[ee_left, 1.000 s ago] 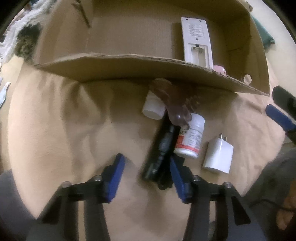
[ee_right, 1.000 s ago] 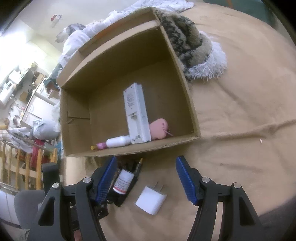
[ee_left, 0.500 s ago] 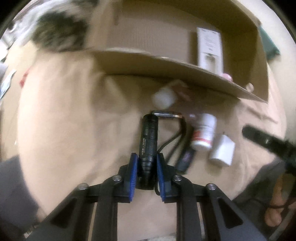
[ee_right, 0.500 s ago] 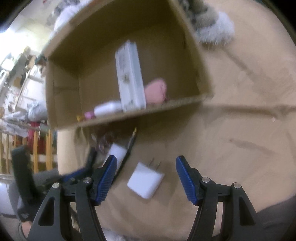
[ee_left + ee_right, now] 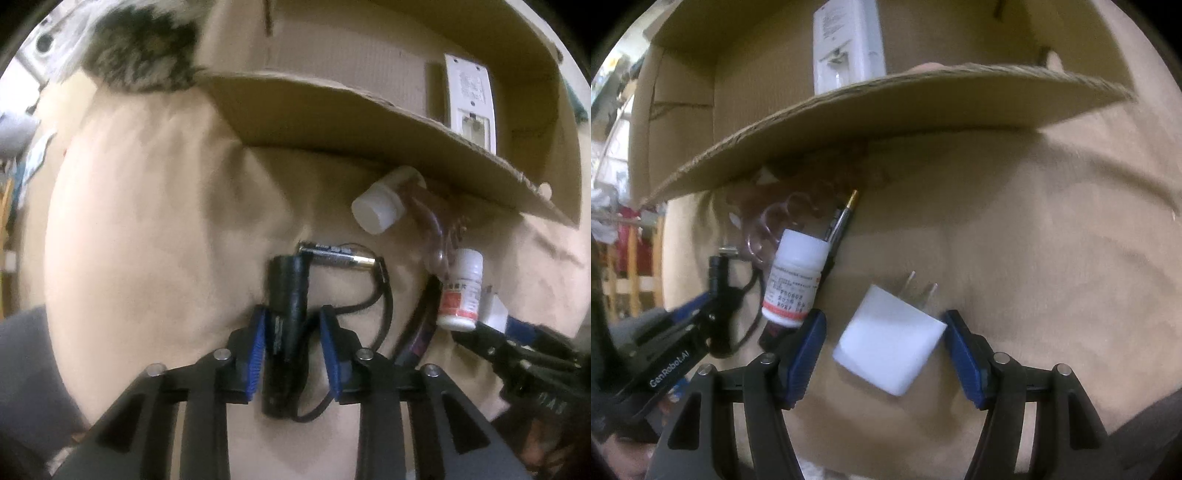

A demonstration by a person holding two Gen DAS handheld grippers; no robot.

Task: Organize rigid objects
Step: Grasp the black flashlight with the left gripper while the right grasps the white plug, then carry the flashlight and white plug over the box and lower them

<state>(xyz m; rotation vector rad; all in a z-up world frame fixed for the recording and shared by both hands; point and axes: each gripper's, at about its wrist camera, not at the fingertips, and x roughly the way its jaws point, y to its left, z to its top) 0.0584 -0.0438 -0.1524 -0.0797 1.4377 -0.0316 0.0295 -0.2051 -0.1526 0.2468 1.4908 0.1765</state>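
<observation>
A black flashlight [image 5: 286, 295] with a cord lies on the tan cloth between the fingers of my left gripper [image 5: 293, 317]. Those jaws are opening: the left pad is against the flashlight and the right pad stands off it. My right gripper [image 5: 884, 317] is open and straddles a white charger plug [image 5: 890, 343]; the plug's corner is close to the right pad, the left pad is apart. A pill bottle [image 5: 794, 280] with a red and white label lies just left of it. The cardboard box [image 5: 332, 107] behind holds a white remote [image 5: 469, 96].
Near the box wall lie a battery [image 5: 340, 254], a white-capped bottle [image 5: 376, 212], a clear pinkish clip [image 5: 775, 221] and a pen [image 5: 842, 218]. A furry fabric [image 5: 144, 48] sits at the box's far left corner. The box flap [image 5: 886, 103] overhangs these items.
The left jaws closed on the flashlight, shifted it left away from the pill bottle, and have now parted. The right gripper sank toward the cloth, bringing the charger plug between its fingers.
</observation>
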